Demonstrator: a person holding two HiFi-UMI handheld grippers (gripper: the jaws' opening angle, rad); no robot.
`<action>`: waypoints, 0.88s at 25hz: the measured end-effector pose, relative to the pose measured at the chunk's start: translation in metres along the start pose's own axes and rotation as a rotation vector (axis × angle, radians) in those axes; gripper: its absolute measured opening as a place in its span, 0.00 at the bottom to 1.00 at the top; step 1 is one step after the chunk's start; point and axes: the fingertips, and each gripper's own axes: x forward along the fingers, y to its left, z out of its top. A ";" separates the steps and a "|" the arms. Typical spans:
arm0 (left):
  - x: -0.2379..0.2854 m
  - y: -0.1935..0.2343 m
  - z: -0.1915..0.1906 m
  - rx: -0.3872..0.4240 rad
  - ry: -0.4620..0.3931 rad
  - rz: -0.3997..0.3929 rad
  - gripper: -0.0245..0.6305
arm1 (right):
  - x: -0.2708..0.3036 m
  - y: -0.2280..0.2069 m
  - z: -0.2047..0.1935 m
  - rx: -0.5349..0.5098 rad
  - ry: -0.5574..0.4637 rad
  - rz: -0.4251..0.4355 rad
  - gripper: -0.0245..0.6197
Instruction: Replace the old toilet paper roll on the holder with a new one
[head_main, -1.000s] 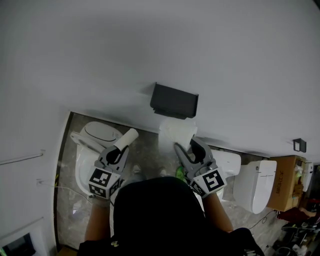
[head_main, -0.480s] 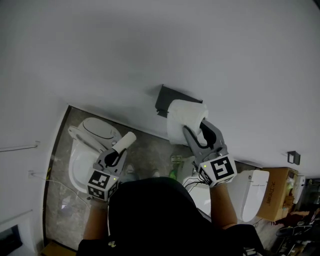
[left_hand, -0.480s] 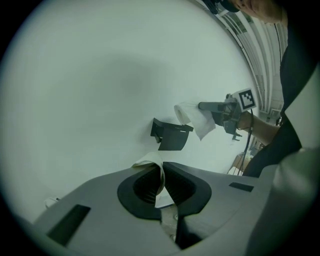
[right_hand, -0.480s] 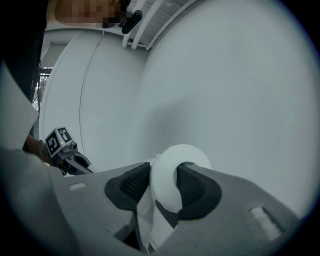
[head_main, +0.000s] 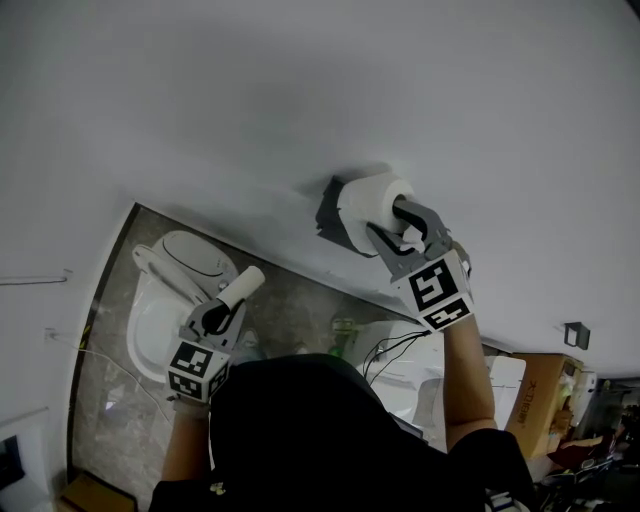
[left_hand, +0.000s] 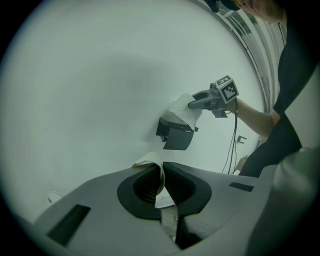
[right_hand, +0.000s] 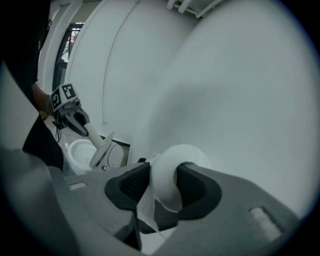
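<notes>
Left gripper (head_main: 222, 312) sits low over the toilet (head_main: 160, 285), jaws nearly together, pinching the wall of the old tube (head_main: 243, 287). It's parked clear of the work, so leave it there. Right gripper (head_main: 392, 222) is up at the wall, jaws fairly wide and clamped on the new roll (head_main: 368, 198); one jaw looks to be inside the core hole. The roll overlaps the top of the dark holder (head_main: 328, 215) and isn't seated as far as I can tell. The spindle isn't visible. Line the core up with the holder axis and slide in slowly. Don't squeeze harder or the core ovalises. Mind the loose tail sheet (right_hand: 144, 209), and release only once the roll hangs on its own.
</notes>
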 end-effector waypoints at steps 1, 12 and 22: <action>-0.001 0.002 0.000 -0.004 0.000 0.008 0.08 | 0.005 0.001 0.000 -0.028 0.022 0.014 0.30; -0.014 0.014 -0.011 -0.043 -0.014 0.055 0.08 | 0.038 0.010 -0.005 -0.155 0.154 0.097 0.30; -0.017 0.010 -0.024 -0.061 -0.014 0.044 0.08 | 0.045 0.013 -0.001 -0.176 0.161 0.092 0.38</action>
